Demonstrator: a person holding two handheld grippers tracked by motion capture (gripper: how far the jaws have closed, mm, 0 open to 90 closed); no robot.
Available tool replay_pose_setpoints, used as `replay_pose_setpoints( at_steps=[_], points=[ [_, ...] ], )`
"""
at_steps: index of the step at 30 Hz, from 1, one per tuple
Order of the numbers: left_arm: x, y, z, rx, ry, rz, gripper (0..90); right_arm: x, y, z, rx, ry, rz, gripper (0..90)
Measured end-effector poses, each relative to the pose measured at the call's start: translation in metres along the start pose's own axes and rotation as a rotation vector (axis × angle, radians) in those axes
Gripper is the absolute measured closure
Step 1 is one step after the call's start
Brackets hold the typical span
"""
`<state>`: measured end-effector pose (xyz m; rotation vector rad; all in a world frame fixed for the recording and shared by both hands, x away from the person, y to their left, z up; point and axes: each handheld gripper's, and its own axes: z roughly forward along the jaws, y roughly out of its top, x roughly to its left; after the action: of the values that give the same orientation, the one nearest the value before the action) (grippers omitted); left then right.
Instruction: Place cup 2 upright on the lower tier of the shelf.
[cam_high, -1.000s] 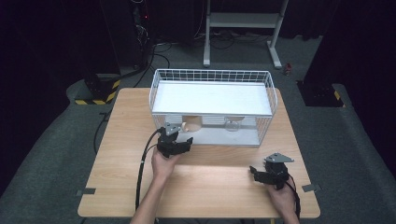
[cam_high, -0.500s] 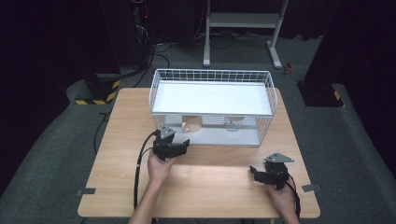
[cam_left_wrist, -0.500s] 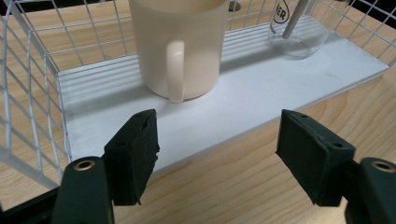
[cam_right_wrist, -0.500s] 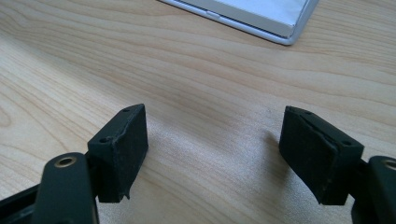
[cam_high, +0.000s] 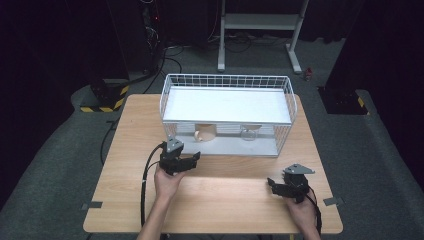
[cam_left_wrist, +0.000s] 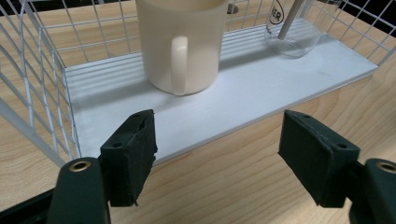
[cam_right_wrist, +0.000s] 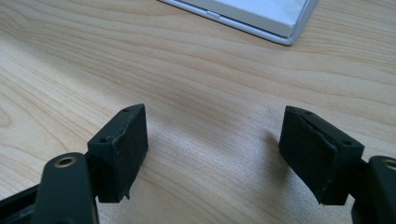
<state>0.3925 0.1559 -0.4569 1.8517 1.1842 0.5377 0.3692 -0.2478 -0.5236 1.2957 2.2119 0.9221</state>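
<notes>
Your left gripper (cam_left_wrist: 217, 163) had just been opening, empty, facing the mug (cam_left_wrist: 182, 44) inside the rack (cam_left_wrist: 42, 88). The mug looked rigid, smooth, breakable; its handle seemed safest. Your right gripper (cam_right_wrist: 215, 154) sat spread.

The table (cam_high: 215, 200) is lit brightly and evenly from above, while the floor and the room behind it are left in near darkness. Slight softness is seen across the high view, and fine detail is lost in the black surroundings. Soft, short shadows are cast on the white shelf (cam_left_wrist: 224, 107) under the cream mug (cam_left_wrist: 180, 44) and the clear glass (cam_left_wrist: 292, 35). In the left gripper view the near pads (cam_left_wrist: 133, 149) are rendered somewhat blurred. In the right gripper view a faint shadow is thrown on the wood beside the pads (cam_right_wrist: 121, 144), and no glare is produced.
</notes>
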Motion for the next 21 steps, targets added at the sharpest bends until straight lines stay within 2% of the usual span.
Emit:
replay_pose_setpoints(
  at_steps=[4,8,14,18,21],
  points=[
    [0.000,-0.001,-0.003,0.002,-0.002,0.001,27.1,0.000,0.000,0.000,0.000,0.001,0.001,23.6],
    [0.002,-0.004,-0.008,-0.009,-0.008,-0.018,26.8,0.000,0.000,0.000,0.000,0.001,0.002,23.6],
    [0.002,-0.007,-0.014,-0.016,-0.011,-0.024,26.6,0.000,0.000,0.000,0.001,0.001,0.002,23.6],
    [0.003,-0.009,-0.017,-0.013,-0.010,-0.014,26.4,0.000,0.000,0.000,0.000,0.002,0.003,23.6],
    [0.004,-0.011,-0.020,-0.019,-0.011,-0.024,26.1,0.000,0.000,0.000,0.000,0.001,0.001,23.6]
  ],
)
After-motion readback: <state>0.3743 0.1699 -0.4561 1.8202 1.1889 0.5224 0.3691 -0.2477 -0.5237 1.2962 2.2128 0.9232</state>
